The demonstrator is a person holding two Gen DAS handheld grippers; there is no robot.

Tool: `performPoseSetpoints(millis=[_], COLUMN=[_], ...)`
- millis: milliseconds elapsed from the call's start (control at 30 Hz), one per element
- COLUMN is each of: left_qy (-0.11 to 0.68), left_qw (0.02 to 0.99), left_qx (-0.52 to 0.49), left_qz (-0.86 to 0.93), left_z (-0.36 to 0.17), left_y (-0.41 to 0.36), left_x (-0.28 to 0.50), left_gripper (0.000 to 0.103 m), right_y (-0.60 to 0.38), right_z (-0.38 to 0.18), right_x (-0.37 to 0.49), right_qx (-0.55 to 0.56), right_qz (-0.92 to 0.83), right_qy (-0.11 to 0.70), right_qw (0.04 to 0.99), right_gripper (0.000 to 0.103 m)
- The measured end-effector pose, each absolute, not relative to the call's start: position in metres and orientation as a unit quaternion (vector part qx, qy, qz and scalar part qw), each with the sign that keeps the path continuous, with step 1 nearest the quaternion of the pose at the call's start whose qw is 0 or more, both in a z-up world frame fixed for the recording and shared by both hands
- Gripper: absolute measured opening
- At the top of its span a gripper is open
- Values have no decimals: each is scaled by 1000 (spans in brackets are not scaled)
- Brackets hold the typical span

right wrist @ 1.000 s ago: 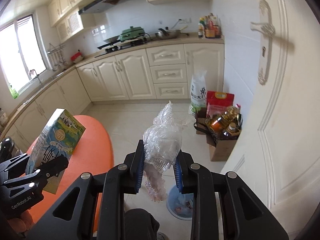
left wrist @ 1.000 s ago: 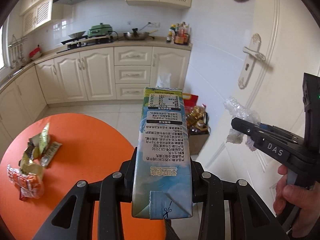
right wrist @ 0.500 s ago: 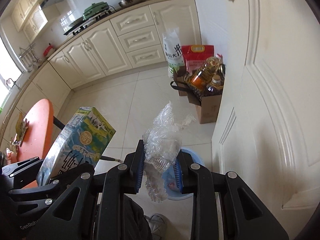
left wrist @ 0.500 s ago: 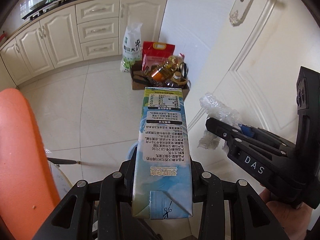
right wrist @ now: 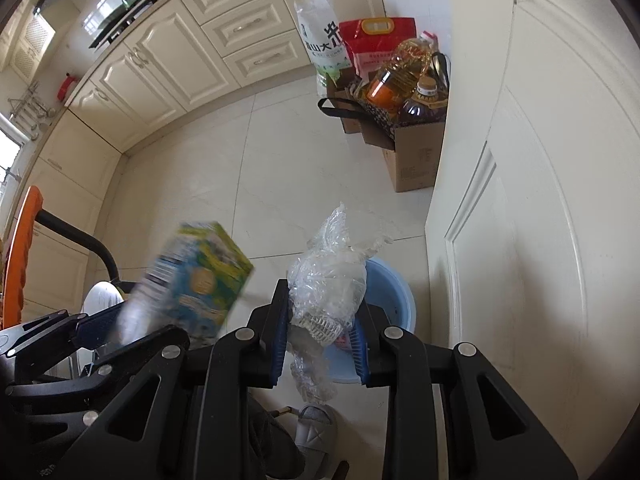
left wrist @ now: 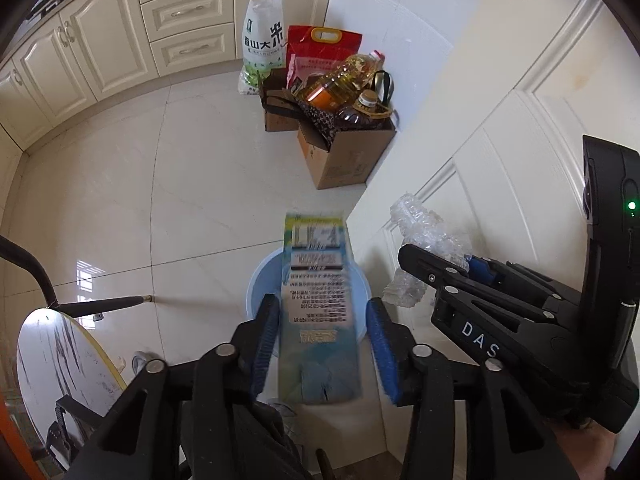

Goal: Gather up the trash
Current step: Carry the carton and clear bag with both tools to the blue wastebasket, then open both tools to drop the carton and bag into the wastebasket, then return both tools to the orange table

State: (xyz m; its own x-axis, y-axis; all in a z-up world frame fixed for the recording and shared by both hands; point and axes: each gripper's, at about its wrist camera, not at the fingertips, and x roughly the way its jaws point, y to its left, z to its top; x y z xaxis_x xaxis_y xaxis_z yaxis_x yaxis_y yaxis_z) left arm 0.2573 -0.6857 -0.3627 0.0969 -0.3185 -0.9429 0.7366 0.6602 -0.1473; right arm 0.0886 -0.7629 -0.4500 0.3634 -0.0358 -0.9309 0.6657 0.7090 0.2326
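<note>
Left gripper jaws are opening, blue pads clear of the milk carton, which is blurred between them and dropping toward the blue bin on the floor right below; we'd keep that hand centred over the rim until the carton is fully out. Right gripper jaws sit narrow, opening slightly, with the crumpled clear plastic wrap between them above the same bin, so we'd line it up over the middle before letting go, since light film can drift onto the tiles. Beyond, the cardboard box with oil bottles stands against the door, well apart.
</note>
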Motion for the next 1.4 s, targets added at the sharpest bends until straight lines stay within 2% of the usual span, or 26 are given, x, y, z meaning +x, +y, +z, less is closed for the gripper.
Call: performPoseSetpoints(millis=[100, 133, 200, 267, 333, 467, 567, 900, 1200, 1400], left_qy=[562, 562, 557, 552, 545, 531, 523, 462, 394, 364], left_qw=[722, 724, 730, 736, 742, 755, 762, 794, 842, 876], left_qx=[189, 189, 189, 191, 195, 197, 191, 174, 152, 99], left_qz=[-357, -353, -347, -342, -338, -331, -331, -355, -336, -301], left_z=[-366, -366, -366, -362, -358, -348, -339, -288, -235, -198], left_y=[-682, -682, -680, -674, -672, -666, -658, -624, -530, -444], left_x=[262, 263, 262, 260, 255, 244, 235, 201, 176, 159], left_gripper=[65, 71, 77, 80, 86, 93, 95, 97, 99, 100], right_y=[-769, -771, -773, -774, -772, -770, -767, -750, -695, -637], right_z=[-458, -459, -461, -463, -462, -454, -442, -367, -267, -211], right_x=[91, 90, 89, 88, 85, 81, 77, 65, 78, 101], right_qx=[315, 317, 323, 326, 332, 336, 336, 324, 283, 241], right_qz=[-233, -237, -238, -241, -244, -256, -263, -283, -256, -218], right_qy=[518, 519, 520, 521, 519, 513, 506, 454, 389, 355], right_qw=[760, 757, 754, 751, 749, 747, 750, 781, 839, 877], right_gripper=[31, 35, 45, 68, 81, 95, 99, 102, 103, 103])
